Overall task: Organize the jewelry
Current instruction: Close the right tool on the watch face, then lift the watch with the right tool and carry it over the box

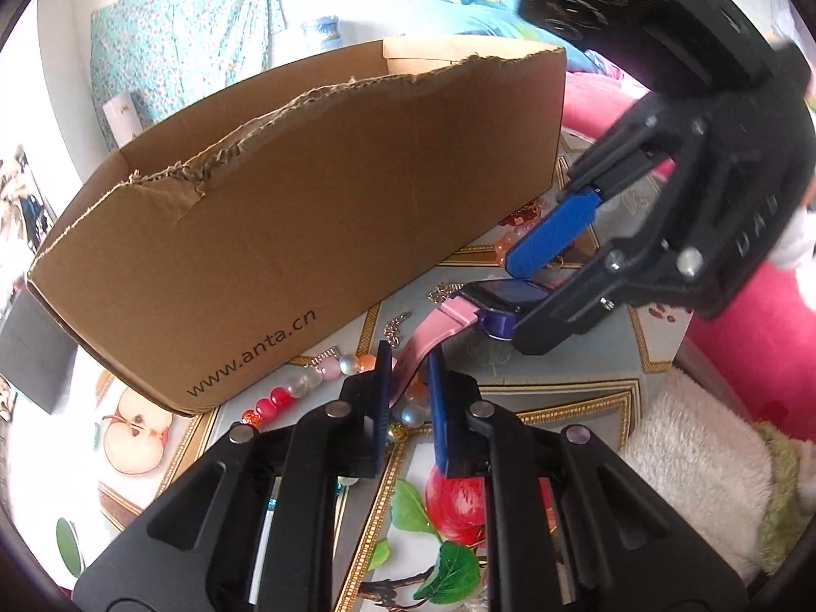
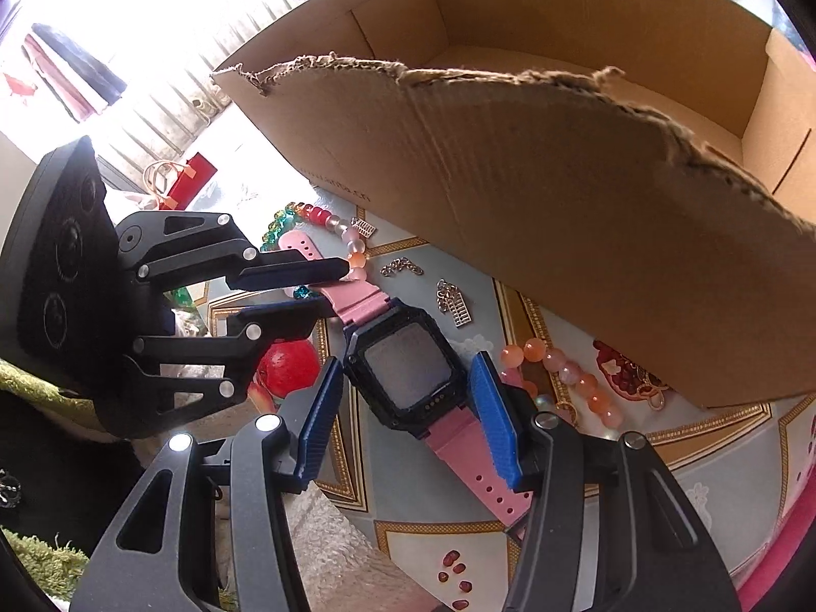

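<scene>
Box [image 1: 316, 214]: reads "www.anta.cn".
Your left gripper [image 1: 410, 382]: nearly closed, seemingly pinching the watch [image 2: 408, 372] strap.
Your right gripper [image 2: 408, 423]: half open, straddling the watch, gripping nothing.

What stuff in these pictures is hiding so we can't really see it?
- Left wrist view: the cardboard box inside is hidden by its tall torn wall.
- Left wrist view: the watch face is partly covered by the right gripper.
- Right wrist view: the bead bracelet runs partly behind the blue finger pad.
- Right wrist view: the window area is washed out by glare.
</scene>
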